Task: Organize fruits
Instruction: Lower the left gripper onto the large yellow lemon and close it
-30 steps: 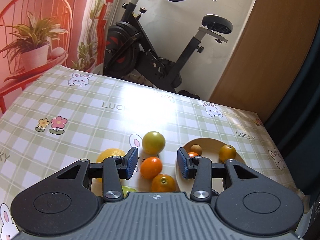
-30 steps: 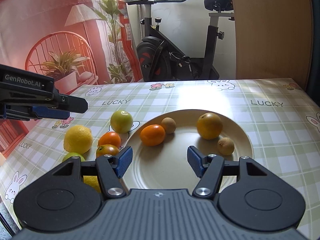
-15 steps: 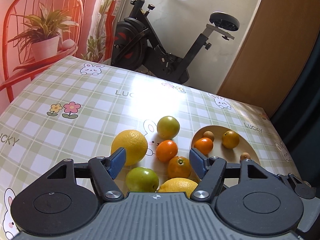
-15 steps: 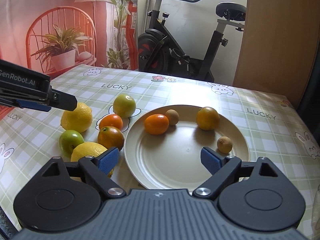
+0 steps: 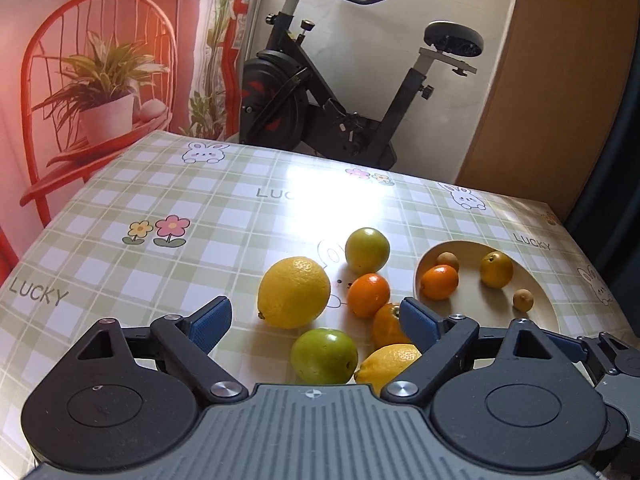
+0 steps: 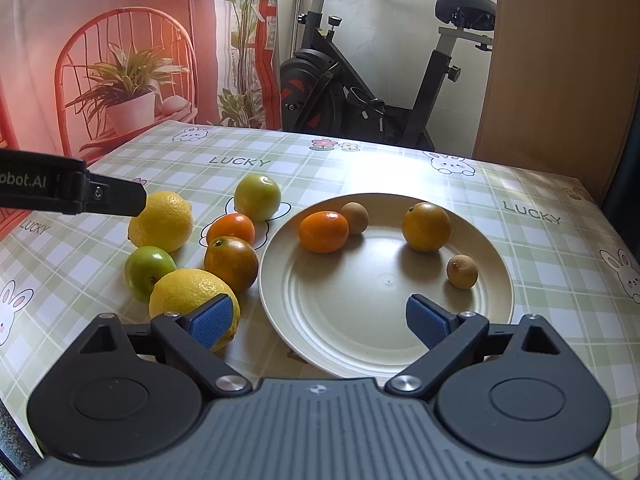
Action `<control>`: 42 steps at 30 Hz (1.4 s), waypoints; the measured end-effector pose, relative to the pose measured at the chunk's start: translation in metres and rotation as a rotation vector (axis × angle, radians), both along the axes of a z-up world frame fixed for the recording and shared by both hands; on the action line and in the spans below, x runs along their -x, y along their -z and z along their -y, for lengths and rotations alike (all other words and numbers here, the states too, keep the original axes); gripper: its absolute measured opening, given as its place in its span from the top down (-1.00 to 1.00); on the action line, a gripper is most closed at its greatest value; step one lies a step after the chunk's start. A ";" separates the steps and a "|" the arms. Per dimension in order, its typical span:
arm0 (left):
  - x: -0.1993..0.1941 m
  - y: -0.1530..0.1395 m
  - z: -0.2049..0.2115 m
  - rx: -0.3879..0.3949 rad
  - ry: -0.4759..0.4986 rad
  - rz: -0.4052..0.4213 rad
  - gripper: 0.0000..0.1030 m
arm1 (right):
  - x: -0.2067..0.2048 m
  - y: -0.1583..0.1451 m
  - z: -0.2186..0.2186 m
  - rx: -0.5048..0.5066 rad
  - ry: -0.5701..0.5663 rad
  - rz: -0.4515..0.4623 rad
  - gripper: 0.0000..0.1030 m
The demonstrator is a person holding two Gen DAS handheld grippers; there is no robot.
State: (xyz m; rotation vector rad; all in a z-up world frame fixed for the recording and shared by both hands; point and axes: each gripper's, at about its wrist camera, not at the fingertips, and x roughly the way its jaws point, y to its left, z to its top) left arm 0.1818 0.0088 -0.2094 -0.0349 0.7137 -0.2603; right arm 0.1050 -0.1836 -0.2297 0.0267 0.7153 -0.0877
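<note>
Two grippers are in your hands, and both sets of jaws are opening with nothing gripped. Your left gripper (image 5: pixel 316 318) hangs over the loose fruit on the tabletop (image 5: pixel 120 264): a green fruit (image 5: pixel 324 356) and a lemon (image 5: pixel 386 362) lie nearest, framed between its blue pads but untouched, with a dark orange (image 5: pixel 388 326) just beside the right-hand pad. Your right gripper (image 6: pixel 318 316) hangs over the near rim of the cream plate (image 6: pixel 360 340); only bare plate lies between its jaws, and the near lemon (image 6: pixel 188 292) sits just behind its left pad. Counting outward on the tabletop, you have six loose fruits: two lemons, the farther being the big lemon (image 5: pixel 294 298), two green fruits, the farther one (image 5: pixel 367 250) on a rabbit print, and two oranges, the brighter orange (image 5: pixel 368 295) between them all. On the plate you have four: one bright orange (image 6: pixel 324 231), one dull orange fruit (image 6: pixel 426 227), and two small brown fruits (image 6: pixel 355 218) (image 6: pixel 462 272), well apart from each other. "LUCKY" is printed several times on the checked cloth, and from your right wrist view the side of your left gripper reads "obot.AI". One exercise bike (image 5: pixel 340 92) stands beyond the tabletop's far edge.
</note>
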 end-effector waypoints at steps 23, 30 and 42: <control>0.009 0.026 0.011 0.094 0.134 -0.112 -0.29 | -0.002 0.009 -0.032 -0.074 -0.242 -0.009 -0.28; 0.009 0.037 0.020 0.133 0.185 -0.140 -0.25 | -0.005 0.018 -0.031 -0.100 -0.263 -0.031 -0.10; -0.003 0.050 0.027 0.168 0.189 -0.156 -0.25 | -0.009 0.025 -0.030 -0.132 -0.271 -0.032 -0.09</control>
